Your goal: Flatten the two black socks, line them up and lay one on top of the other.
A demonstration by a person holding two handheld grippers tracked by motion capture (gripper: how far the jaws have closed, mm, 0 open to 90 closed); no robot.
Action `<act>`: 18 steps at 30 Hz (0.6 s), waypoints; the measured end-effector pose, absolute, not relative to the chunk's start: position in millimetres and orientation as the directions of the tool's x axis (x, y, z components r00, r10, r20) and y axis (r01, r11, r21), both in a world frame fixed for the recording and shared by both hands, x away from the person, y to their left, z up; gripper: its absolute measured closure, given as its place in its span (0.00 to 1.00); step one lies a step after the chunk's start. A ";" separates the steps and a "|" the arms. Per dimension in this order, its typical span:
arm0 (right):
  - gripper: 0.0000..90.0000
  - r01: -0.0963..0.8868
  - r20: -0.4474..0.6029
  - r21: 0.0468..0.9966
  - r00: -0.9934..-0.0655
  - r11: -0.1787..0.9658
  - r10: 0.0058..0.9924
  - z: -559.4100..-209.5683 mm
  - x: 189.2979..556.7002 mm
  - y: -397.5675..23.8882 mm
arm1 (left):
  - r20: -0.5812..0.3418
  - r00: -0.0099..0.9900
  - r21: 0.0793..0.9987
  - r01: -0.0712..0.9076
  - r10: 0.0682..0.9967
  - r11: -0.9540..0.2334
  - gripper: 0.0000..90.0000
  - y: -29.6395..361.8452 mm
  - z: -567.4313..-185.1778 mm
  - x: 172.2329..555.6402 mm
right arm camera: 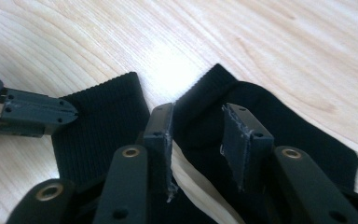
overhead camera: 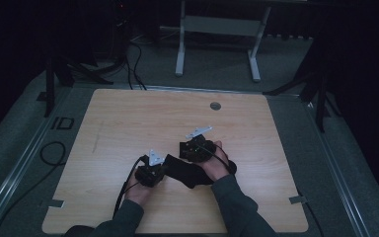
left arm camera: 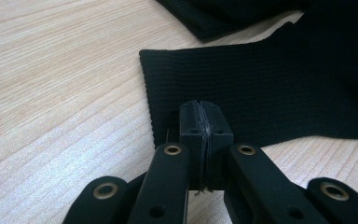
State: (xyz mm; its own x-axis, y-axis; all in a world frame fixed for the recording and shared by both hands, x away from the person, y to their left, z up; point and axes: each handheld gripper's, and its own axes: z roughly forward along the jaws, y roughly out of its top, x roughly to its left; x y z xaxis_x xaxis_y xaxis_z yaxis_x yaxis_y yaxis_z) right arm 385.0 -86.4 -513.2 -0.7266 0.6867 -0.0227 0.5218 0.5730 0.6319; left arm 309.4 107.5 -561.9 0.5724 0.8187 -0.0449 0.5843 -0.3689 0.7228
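Two black socks (overhead camera: 190, 173) lie bunched together on the wooden table (overhead camera: 143, 113) near its front. My left gripper (left arm camera: 200, 109) is shut, pads pressed together, with its tip over the near edge of one sock's ribbed cuff (left arm camera: 261, 88); I cannot tell whether cloth is pinched. In the right gripper view that left gripper (right arm camera: 72, 112) touches the corner of that ribbed cuff (right arm camera: 102, 126). My right gripper (right arm camera: 198, 126) stands open just above the second sock (right arm camera: 289, 126), its pads not pressing on it. In the high view the left gripper (overhead camera: 164, 165) and right gripper (overhead camera: 186, 157) sit close together.
A round grey grommet (overhead camera: 215, 105) sits in the table's far side. The far and left parts of the tabletop are bare wood. Beyond the table stands a white metal frame (overhead camera: 217, 29) on the floor. Cables (overhead camera: 54, 153) trail over the floor at the left.
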 end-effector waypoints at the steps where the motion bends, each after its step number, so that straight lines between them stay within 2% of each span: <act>1: 0.69 0.522 -0.023 0.632 -0.727 0.573 0.687 -513.2 385.0 -86.4 | -0.045 0.572 0.723 0.584 0.819 -0.369 0.99 107.5 -561.9 309.4; 10: 0.70 0.593 0.012 0.571 -0.697 0.568 0.717 -531.1 401.6 -71.8 | -0.050 0.573 0.722 0.587 0.818 -0.367 0.99 107.7 -561.8 309.7; 11: 0.74 0.613 0.021 0.552 -0.688 0.565 0.726 -536.0 404.7 -70.2 | -0.049 0.573 0.721 0.587 0.818 -0.369 0.99 107.6 -561.8 309.6; 13: 0.76 0.620 0.026 0.547 -0.684 0.563 0.729 -537.3 405.9 -70.1 | -0.048 0.573 0.722 0.586 0.818 -0.369 0.99 107.5 -561.8 309.5; 15: 0.91 0.656 0.070 0.535 -0.663 0.533 0.746 -535.9 409.6 -70.4 | -0.050 0.573 0.722 0.587 0.818 -0.367 0.99 107.5 -561.8 309.6; 18: 0.97 0.669 0.090 0.535 -0.653 0.516 0.752 -533.4 410.5 -71.2 | -0.051 0.574 0.721 0.587 0.817 -0.368 0.99 107.8 -561.7 309.7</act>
